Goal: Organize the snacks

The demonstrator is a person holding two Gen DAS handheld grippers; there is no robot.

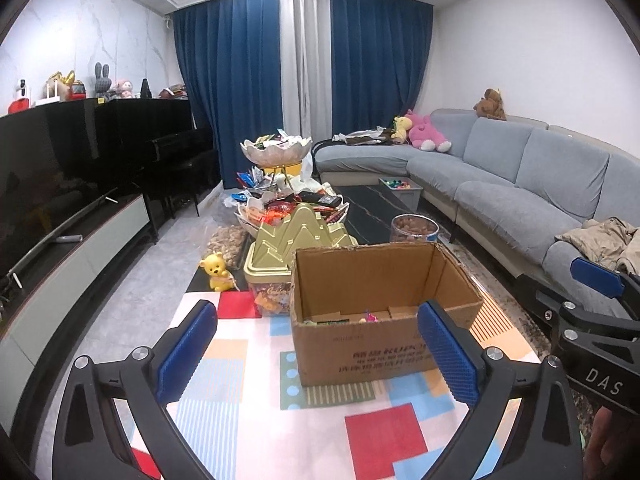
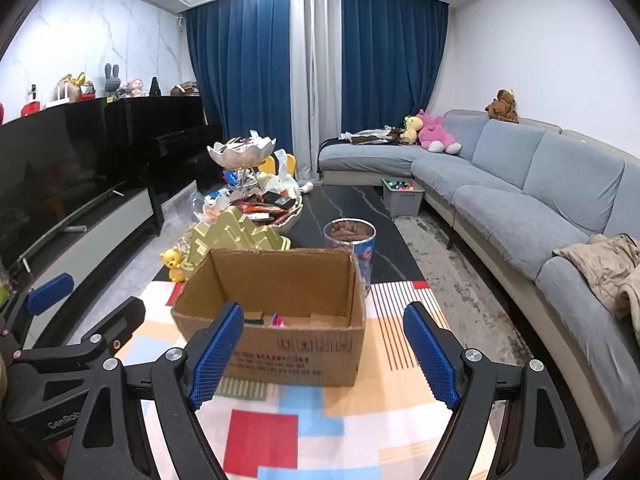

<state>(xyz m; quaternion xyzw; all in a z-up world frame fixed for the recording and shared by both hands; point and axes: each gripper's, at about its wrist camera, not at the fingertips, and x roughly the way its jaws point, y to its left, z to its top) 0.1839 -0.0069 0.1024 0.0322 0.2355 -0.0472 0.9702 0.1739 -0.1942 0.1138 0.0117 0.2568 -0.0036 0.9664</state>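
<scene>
Both grippers faced the cardboard box (image 1: 384, 312) from its near side, each tilted down toward the patterned cloth (image 1: 384, 432). We read the left gripper (image 1: 320, 354) as spread wide with nothing between its blue pads, and the right gripper (image 2: 326, 354) as likewise spread and empty. The box stood open-topped directly ahead of both, a few small wrapped snacks (image 2: 276, 320) lying on its floor. The bulk of the snacks lay beyond the box: heaped in the lower tray of a tiered stand (image 1: 296, 204), with more in the white scalloped bowl (image 1: 276, 150) above it. A gold mountain-shaped lid (image 1: 300, 232) capped a clear tub just behind the box's far-left corner, and a round can of brown snacks (image 2: 352, 244) stood behind its far-right corner. We judged the heap to lie ahead and left, nearer the left gripper; the can lay nearer the right. Either reach would have to pass over or around the box.
</scene>
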